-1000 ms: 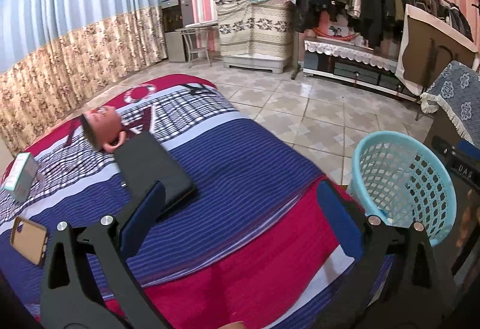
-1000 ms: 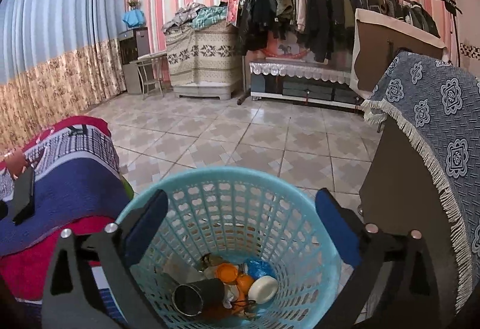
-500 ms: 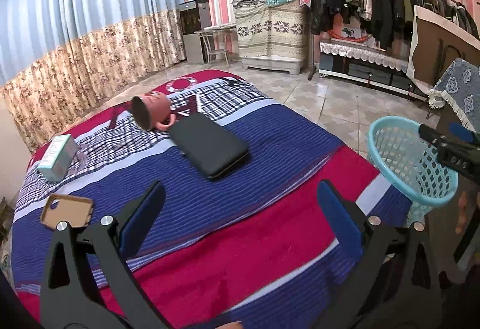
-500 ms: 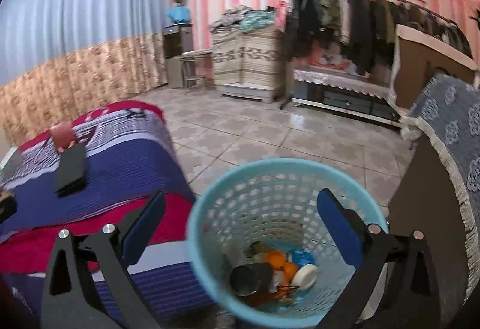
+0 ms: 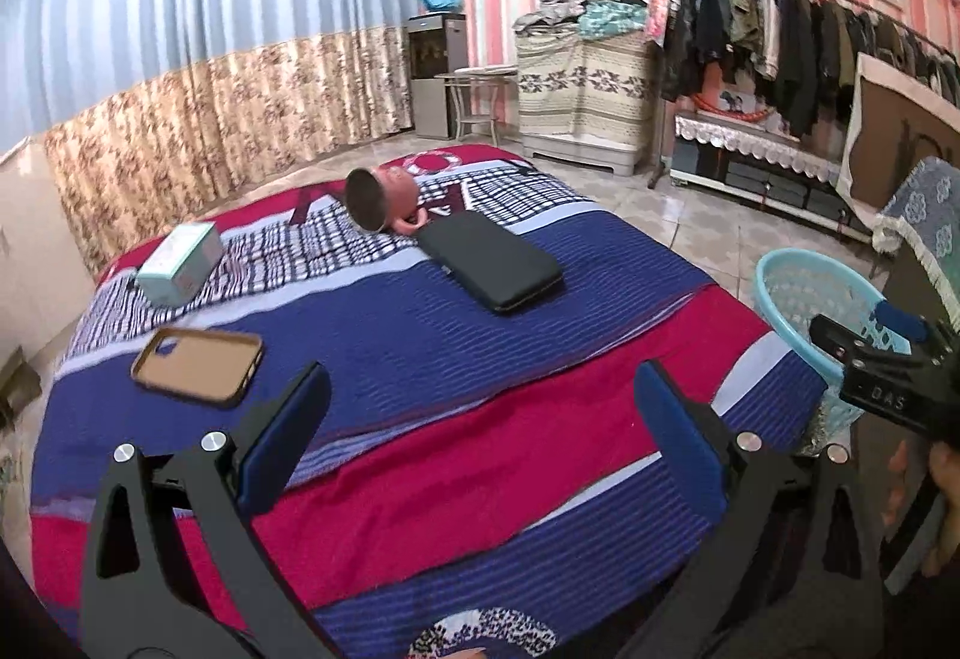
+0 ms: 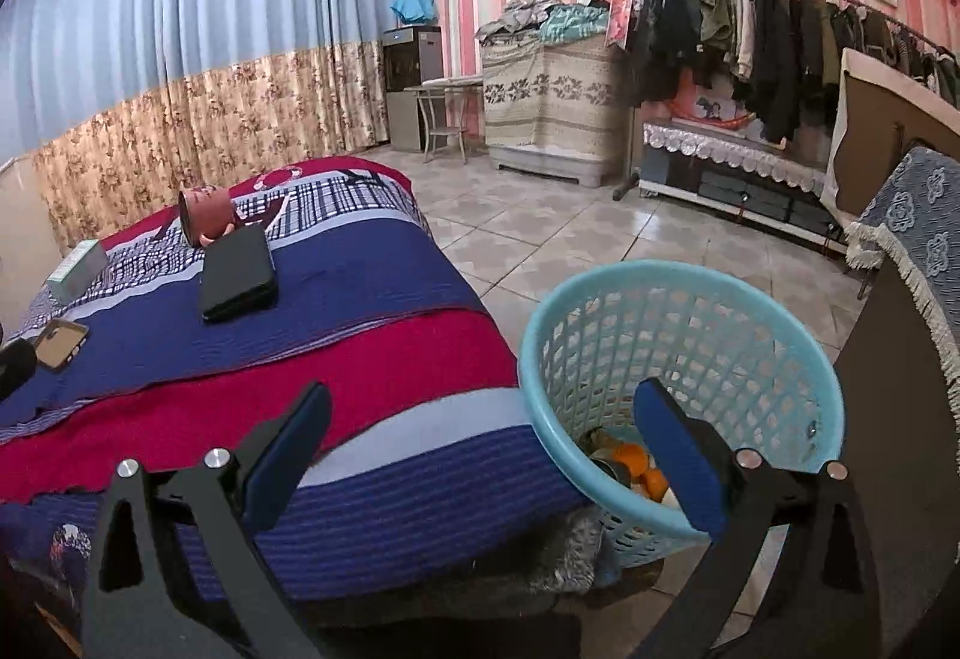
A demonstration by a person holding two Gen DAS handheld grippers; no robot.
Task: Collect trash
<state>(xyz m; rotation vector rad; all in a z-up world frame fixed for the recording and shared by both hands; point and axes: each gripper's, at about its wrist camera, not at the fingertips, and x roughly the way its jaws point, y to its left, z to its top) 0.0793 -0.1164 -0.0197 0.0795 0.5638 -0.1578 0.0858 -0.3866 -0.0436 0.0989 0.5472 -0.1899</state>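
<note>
A light blue mesh basket [image 6: 720,347] stands on the floor at the bed's corner, holding orange scraps [image 6: 637,460] and other trash. My right gripper [image 6: 480,389] is open and empty, over the bed's edge just left of the basket. The left gripper [image 5: 478,377] is also open and empty, above the near end of the striped blanket [image 5: 420,335]. On the bed lie a pink mug [image 5: 384,197] on its side, a black case [image 5: 492,263], a small pale box [image 5: 180,263] and a tan phone case [image 5: 198,365]. In the left wrist view the basket [image 5: 798,293] is at the right.
A dark cabinet with a fringed blue cloth [image 6: 924,239] stands right beside the basket. Tiled floor [image 6: 570,227] stretches beyond the bed to a clothes rack [image 6: 750,17] and a draped chest [image 6: 540,101]. A hand holding the right tool [image 5: 888,383] shows at the left wrist view's right edge.
Both grippers have drawn back and up from the bed. The right one has swung left off the basket, which now sits at its right. Both stayed open.
</note>
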